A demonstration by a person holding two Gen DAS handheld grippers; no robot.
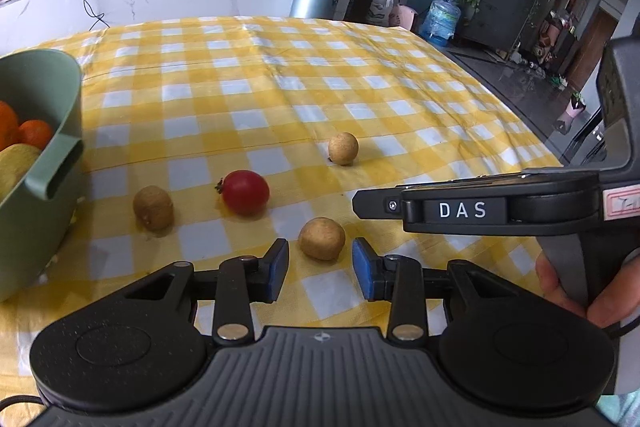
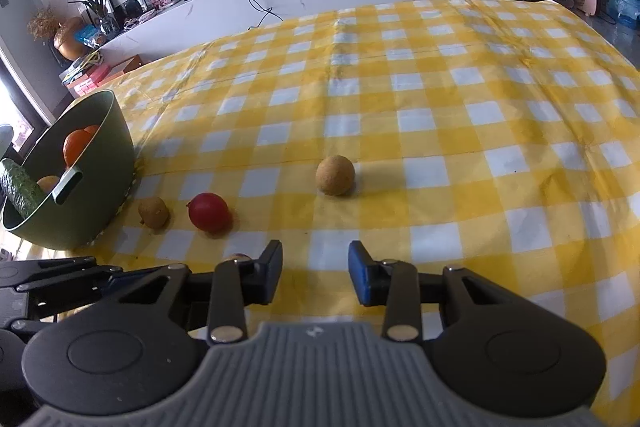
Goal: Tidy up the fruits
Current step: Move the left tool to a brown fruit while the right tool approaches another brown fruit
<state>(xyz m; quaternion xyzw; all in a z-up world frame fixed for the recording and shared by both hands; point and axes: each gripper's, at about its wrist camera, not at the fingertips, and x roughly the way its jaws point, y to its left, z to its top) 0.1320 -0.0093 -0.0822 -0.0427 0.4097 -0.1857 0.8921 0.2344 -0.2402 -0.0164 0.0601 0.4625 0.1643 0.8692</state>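
Note:
On the yellow checked cloth lie three small brown round fruits and a red cherry tomato (image 1: 245,192). One brown fruit (image 1: 321,239) sits just ahead of my left gripper (image 1: 320,265), in line with the gap between the blue pads, which do not touch it; that gripper is open. Another brown fruit (image 1: 153,207) lies near the green bowl (image 1: 60,147), and a third (image 1: 343,148) lies farther off. My right gripper (image 2: 314,269) is open and holds nothing, with a brown fruit (image 2: 335,175) well ahead of it. The tomato (image 2: 210,213) is ahead to its left.
The green bowl (image 2: 116,123) at the left holds oranges (image 2: 76,145), a cucumber (image 2: 20,189) and a yellowish fruit. A hand (image 1: 560,287) holds the other tool at the right of the left wrist view. The table's right edge drops to the floor.

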